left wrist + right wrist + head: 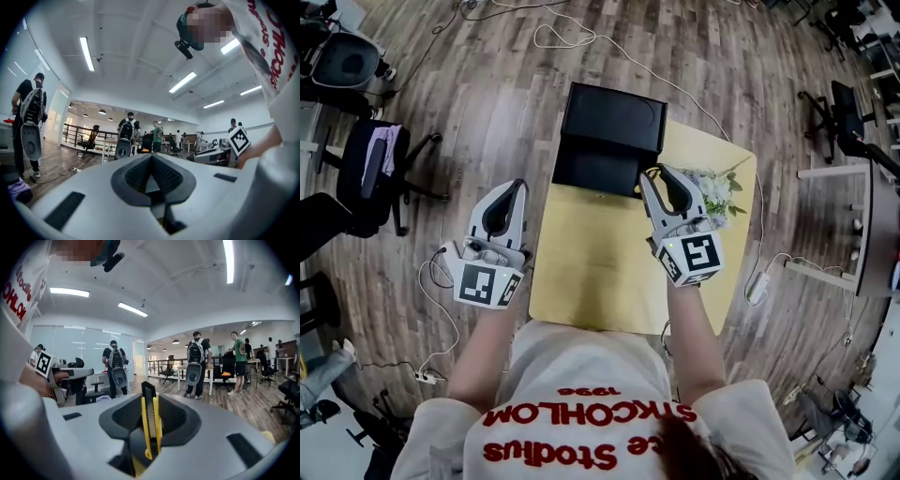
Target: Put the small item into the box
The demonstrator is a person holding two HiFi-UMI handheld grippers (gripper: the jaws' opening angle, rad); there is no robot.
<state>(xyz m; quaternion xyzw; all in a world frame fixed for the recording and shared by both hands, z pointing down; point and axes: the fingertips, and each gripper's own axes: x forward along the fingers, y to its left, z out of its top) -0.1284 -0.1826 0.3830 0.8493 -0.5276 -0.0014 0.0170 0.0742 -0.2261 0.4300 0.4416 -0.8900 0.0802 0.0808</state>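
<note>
Right gripper (654,178) pinches a yellow knife (151,420) at the near edge of the box (609,141).
Left gripper (151,161) is closed and empty; let go early, the knife probably drops onto the table (581,272), though its tip is hidden from overhead.

We've got both forearms out in front of us, left forearm (476,361) and right forearm (696,328) bare. The left gripper (519,184) points ahead, roughly level, its jaws closed together with nothing between them. The right gripper (652,172) sits further forward, nose tipped slightly down, jaws clamped on a yellow utility knife (149,427) that stands upright between them.
</note>
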